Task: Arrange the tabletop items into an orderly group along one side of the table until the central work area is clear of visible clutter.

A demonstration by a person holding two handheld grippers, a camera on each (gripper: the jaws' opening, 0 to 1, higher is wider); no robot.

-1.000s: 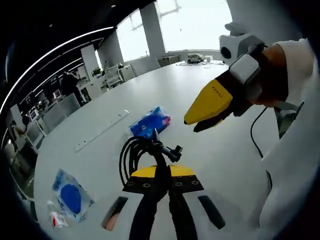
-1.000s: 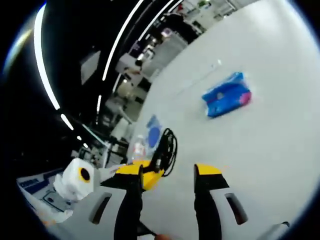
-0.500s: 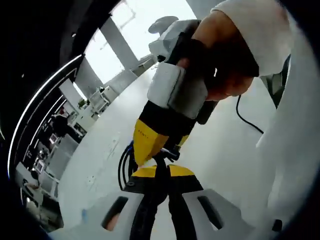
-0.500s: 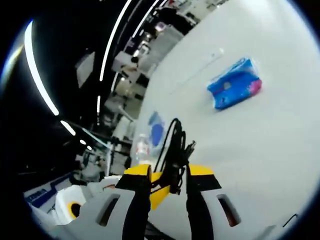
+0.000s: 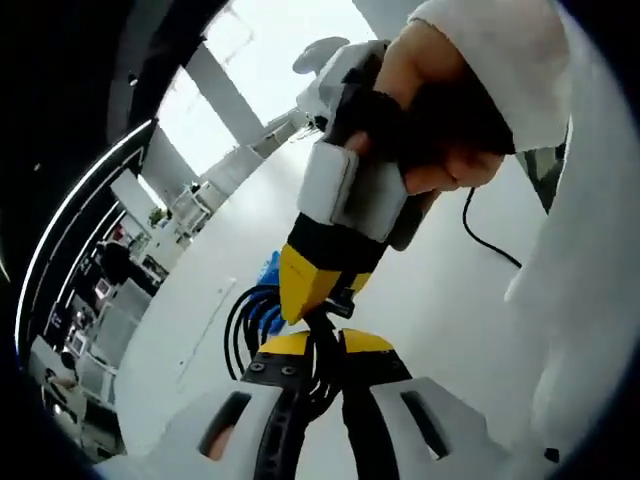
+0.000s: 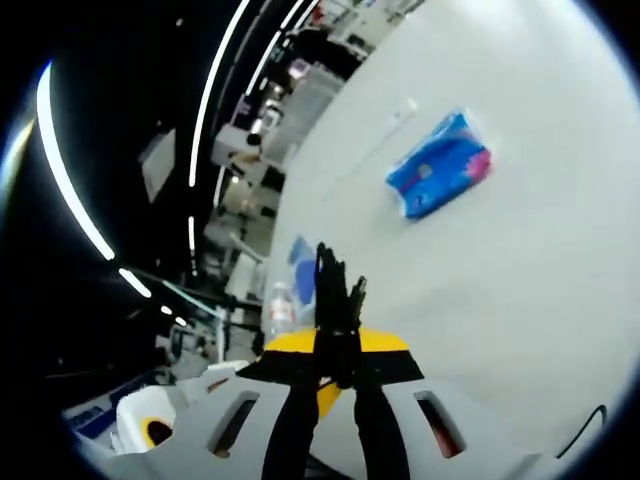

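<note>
Both grippers are on the black cable bundle [image 5: 262,330] now, held above the white table [image 6: 520,260]! The right gripper [image 6: 335,362], jaws apart half a second ago, has pinched narrow onto the coil, while the left gripper [image 5: 322,352] stays clamped on it just below. In the left gripper view the right gripper's yellow tips meet the cable beside the left's. Looks like a handover or a two-handed carry. The blue tissue pack [image 6: 438,166] and blue-printed packet [image 6: 303,272] await tidying.
</note>
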